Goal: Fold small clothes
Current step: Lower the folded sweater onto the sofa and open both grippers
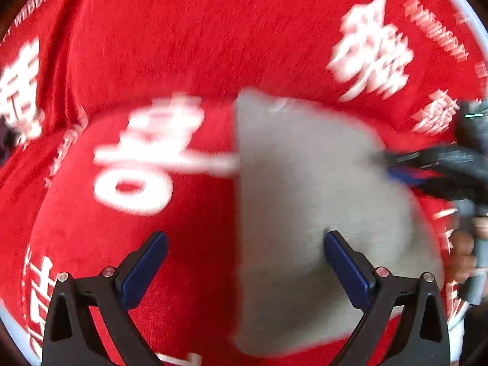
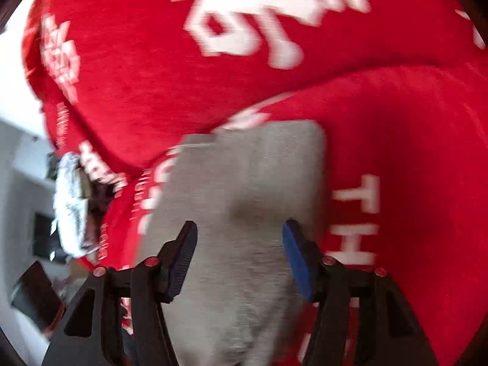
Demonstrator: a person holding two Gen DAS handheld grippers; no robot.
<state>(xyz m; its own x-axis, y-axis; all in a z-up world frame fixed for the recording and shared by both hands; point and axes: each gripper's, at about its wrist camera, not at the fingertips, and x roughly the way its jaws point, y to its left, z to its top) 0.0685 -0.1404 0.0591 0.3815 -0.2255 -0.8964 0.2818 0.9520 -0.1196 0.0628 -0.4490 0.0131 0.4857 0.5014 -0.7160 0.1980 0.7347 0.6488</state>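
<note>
A small grey garment (image 1: 308, 201) lies flat on a red cloth with white lettering (image 1: 189, 45); it looks folded, with a straight left edge. My left gripper (image 1: 245, 251) is open above that left edge, one finger over the red cloth, the other over the grey fabric. My right gripper shows at the right edge of the left wrist view (image 1: 405, 167), low at the garment's right side. In the right wrist view the right gripper (image 2: 239, 244) is open just above the grey garment (image 2: 244, 189), holding nothing. Both views are blurred by motion.
The red cloth (image 2: 396, 152) covers a table with a white rim (image 1: 463, 9). Off the table's left edge in the right wrist view are a crumpled silvery object (image 2: 71, 201), a dark flat object (image 2: 36, 292) and a pale floor.
</note>
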